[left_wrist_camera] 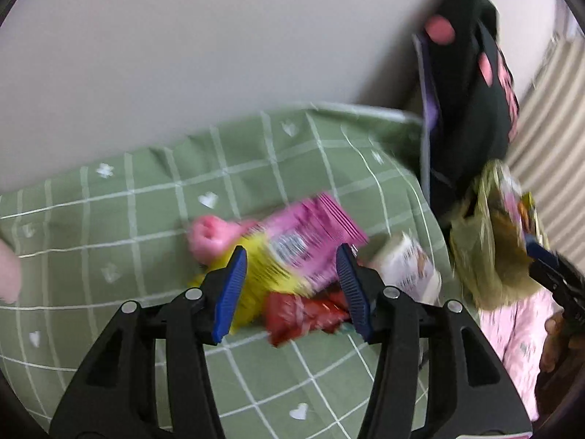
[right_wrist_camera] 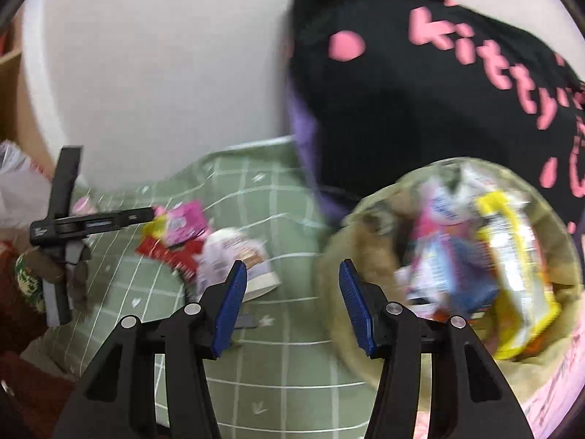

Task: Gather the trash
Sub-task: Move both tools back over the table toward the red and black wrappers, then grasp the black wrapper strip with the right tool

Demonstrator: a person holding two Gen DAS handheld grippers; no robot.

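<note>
Crinkly pink-and-yellow wrapper [left_wrist_camera: 292, 252] lies on checked green cloth [left_wrist_camera: 109, 201].

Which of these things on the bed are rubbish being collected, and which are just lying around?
Part of the job:
pink wrapper
red wrapper
white cup
bag of rubbish

Just lying about:
black cushion
green checked sheet

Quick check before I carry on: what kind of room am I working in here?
Probably a bedroom. The wrappers lie on a green checked bedsheet with small white hearts, pushed up against a plain wall, and a black pillow with pink lettering leans at the far end. A pink patterned cover lies beside the trash bag.
</note>
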